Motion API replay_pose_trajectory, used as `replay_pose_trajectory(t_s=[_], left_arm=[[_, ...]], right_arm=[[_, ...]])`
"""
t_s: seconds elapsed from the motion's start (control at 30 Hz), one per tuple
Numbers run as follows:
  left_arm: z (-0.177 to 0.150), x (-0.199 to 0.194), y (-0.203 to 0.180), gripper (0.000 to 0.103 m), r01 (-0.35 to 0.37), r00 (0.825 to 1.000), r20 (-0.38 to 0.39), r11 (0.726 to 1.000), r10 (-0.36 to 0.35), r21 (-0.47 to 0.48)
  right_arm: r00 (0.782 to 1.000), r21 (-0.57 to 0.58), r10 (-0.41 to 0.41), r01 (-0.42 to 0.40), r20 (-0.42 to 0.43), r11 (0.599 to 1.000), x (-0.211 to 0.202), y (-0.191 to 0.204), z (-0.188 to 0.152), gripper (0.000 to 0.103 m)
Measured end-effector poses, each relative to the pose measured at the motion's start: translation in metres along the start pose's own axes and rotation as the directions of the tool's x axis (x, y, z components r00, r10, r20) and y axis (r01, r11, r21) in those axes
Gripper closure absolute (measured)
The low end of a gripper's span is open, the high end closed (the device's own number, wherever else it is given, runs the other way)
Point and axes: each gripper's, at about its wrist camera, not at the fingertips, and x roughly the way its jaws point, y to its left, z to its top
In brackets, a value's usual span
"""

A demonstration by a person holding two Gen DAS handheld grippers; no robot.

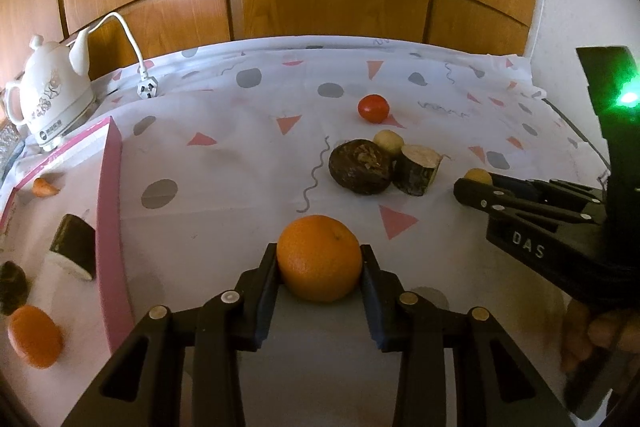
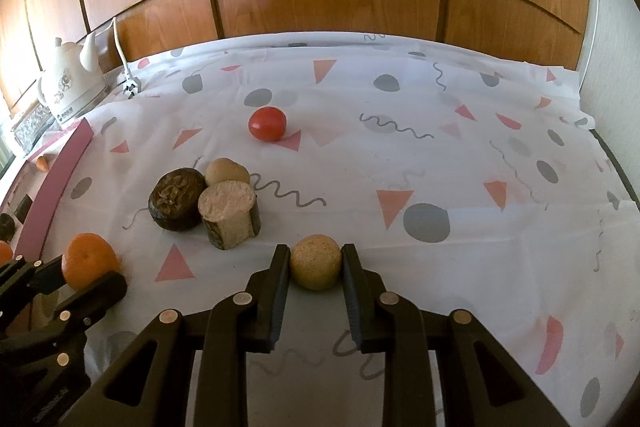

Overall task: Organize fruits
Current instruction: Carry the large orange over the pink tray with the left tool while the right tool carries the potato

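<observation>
The left gripper point(image 1: 320, 259) pinched an orange point(image 1: 319, 258) between its pads above the patterned tablecloth point(image 1: 240, 167). To its left sat a pink-rimmed box point(image 1: 110, 211) (already holding another orange point(image 1: 35, 335)). The right gripper point(image 1: 466, 185) was closed on a small tan fruit point(image 1: 479, 175); a tomato point(image 1: 373, 108) lay beyond.

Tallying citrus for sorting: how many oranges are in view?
2. One orange sits between the left claw's fingers on the tablecloth; the second orange lies inside the pink-edged box. Others may be hidden.
</observation>
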Motion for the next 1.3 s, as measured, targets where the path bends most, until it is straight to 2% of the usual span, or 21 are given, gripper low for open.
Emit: replay_pose_trajectory(t_s=[0.2, 0.43, 0.57, 0.7, 0.87, 1.07, 1.3], left_arm=[[-0.001, -0.016, 0.004, 0.065, 0.036, 0.999, -0.010, 0.999, -0.036, -0.030], [0.006, -0.045, 0.019, 0.065, 0.061, 0.998, 0.028, 0.995, -0.059, -0.082], [0.012, -0.061, 0.037, 0.065, 0.055, 0.997, 0.059, 0.992, -0.048, -0.118], [0.020, -0.074, 0.067, 0.065, 0.008, 0.996, 0.088, 0.984, 0.008, -0.177], [0.021, -0.076, 0.109, 0.065, -0.069, 0.993, 0.076, 0.962, 0.092, -0.266], [0.013, -0.074, 0.155, 0.065, -0.177, 0.979, 0.035, 0.918, 0.202, -0.355], [0.004, -0.077, 0.177, 0.065, -0.247, 0.962, 0.013, 0.890, 0.272, -0.383]], right_arm=[[1.000, -0.011, -0.016, 0.016, 0.001, 1.000, 0.000, 0.003, 0.000, 0.077], [1.000, -0.022, -0.029, 0.029, -0.003, 0.999, -0.001, 0.006, 0.000, 0.077], [0.999, -0.043, -0.048, 0.048, -0.006, 0.998, -0.002, 0.009, 0.000, 0.078], [0.999, -0.051, -0.047, 0.046, -0.014, 0.998, -0.005, 0.013, -0.001, 0.078], [1.000, -0.059, 0.000, -0.001, -0.004, 0.998, -0.016, 0.028, 0.000, 0.078], [0.995, -0.104, 0.093, -0.089, 0.029, 0.991, -0.037, 0.060, 0.007, 0.078], [0.964, -0.192, 0.267, -0.259, 0.014, 0.946, -0.054, 0.117, 0.011, 0.078]])
